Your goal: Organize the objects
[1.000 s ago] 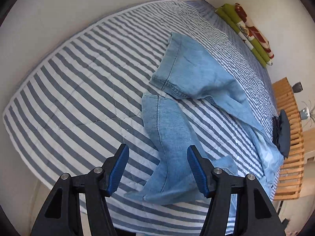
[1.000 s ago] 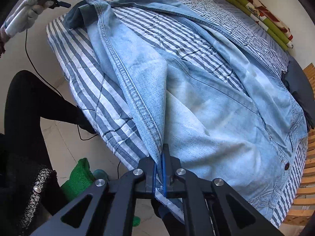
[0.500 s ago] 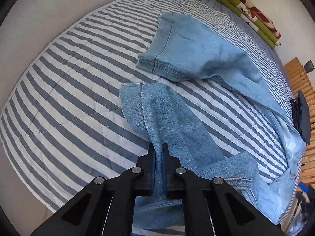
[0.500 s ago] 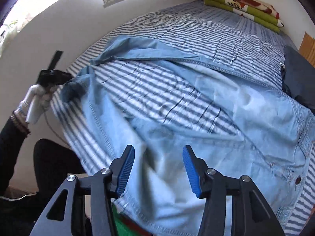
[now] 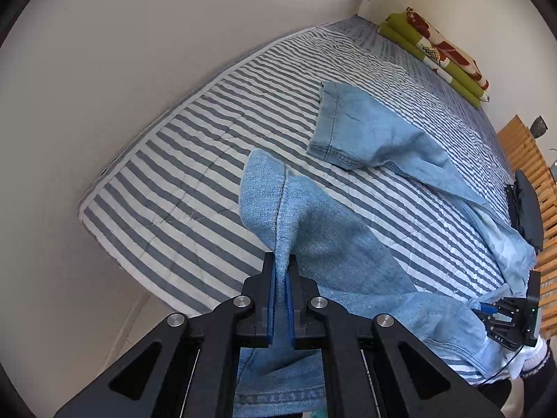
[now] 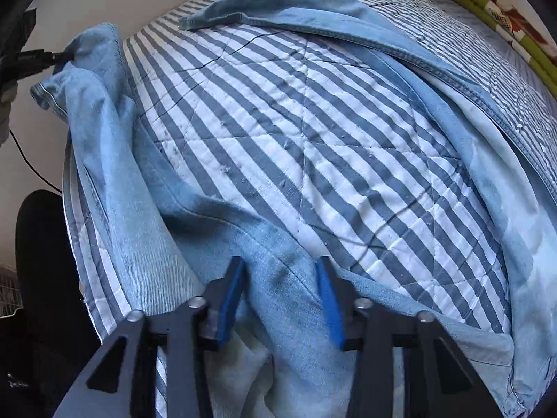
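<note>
A bed (image 5: 195, 160) under a blue-and-white striped quilt (image 6: 313, 146) fills both views, its near corner and long left edge standing against a pale wall (image 5: 122, 69) with only a narrow strip of floor showing beside it. Wide stretches of quilt lie bare toward that corner and up the middle. Light denim jeans (image 5: 348, 250) sprawl across the bed: one leg runs up the mattress and ends in a hemmed cuff (image 5: 334, 129) lying flat, well clear of the folded green blanket (image 5: 435, 52) at the far end; the other leg rises off the quilt near the bed's near edge. The left tool (image 5: 281, 275) has its pads closed tight on that lifted leg, pinching a ridge of denim along the seam. A dark garment (image 5: 529, 209) rests at the bed's right edge, by wooden slats (image 5: 529, 153). The right tool (image 6: 280, 296) hangs over denim bunched at the bed's near edge, its jaws closing with a fold of cloth between the blue pads (image 6: 229, 299); they do not yet press it. The cloth's border drapes over the mattress side there.
</note>
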